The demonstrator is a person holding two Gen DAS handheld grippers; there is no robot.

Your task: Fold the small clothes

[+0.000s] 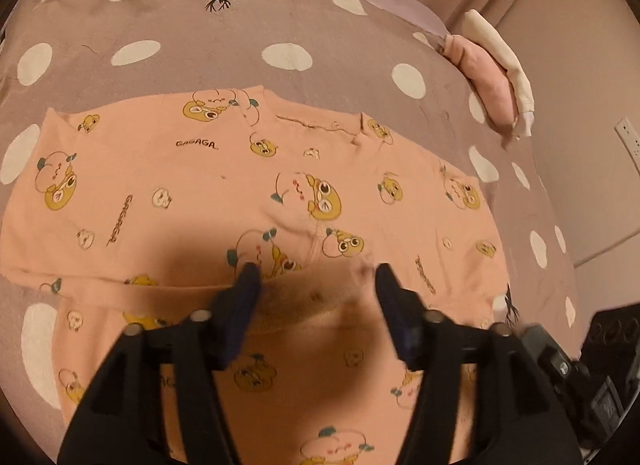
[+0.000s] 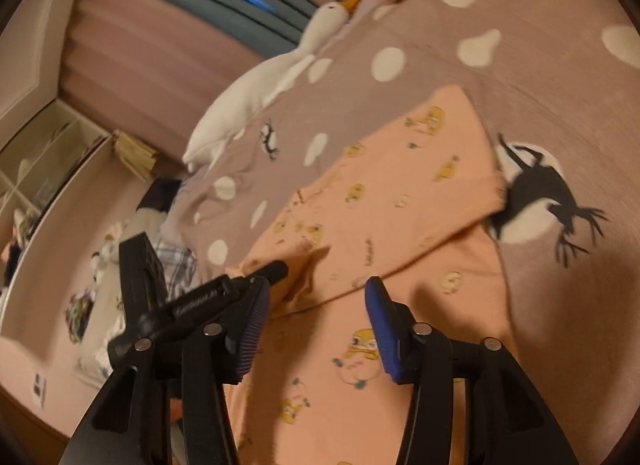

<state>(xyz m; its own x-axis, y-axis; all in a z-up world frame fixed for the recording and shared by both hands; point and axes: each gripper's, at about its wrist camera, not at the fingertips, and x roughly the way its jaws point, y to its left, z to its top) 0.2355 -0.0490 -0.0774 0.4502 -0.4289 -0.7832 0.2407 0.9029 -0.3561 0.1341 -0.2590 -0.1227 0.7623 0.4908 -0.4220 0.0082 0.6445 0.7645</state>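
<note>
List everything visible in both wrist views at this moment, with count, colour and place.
Peach cotton garment with yellow cartoon prints: one, laid partly folded on the bed, under both grippers.
Mauve bedspread with white spots and black bird prints: one, covering the bed.
White plush goose with orange beak: one, at the bed's far edge by the curtain.
Folded pink cloth: one, at the bed's edge.
Folded cream cloth: one, lying against the pink cloth.
Pinkish curtain: behind the bed.
White wall socket: one, on the wall.
Floor clutter: blurred, beside the bed.
Left gripper: black with blue pads, jaws apart above the garment.
Right gripper: the same, jaws apart, holding nothing.
</note>
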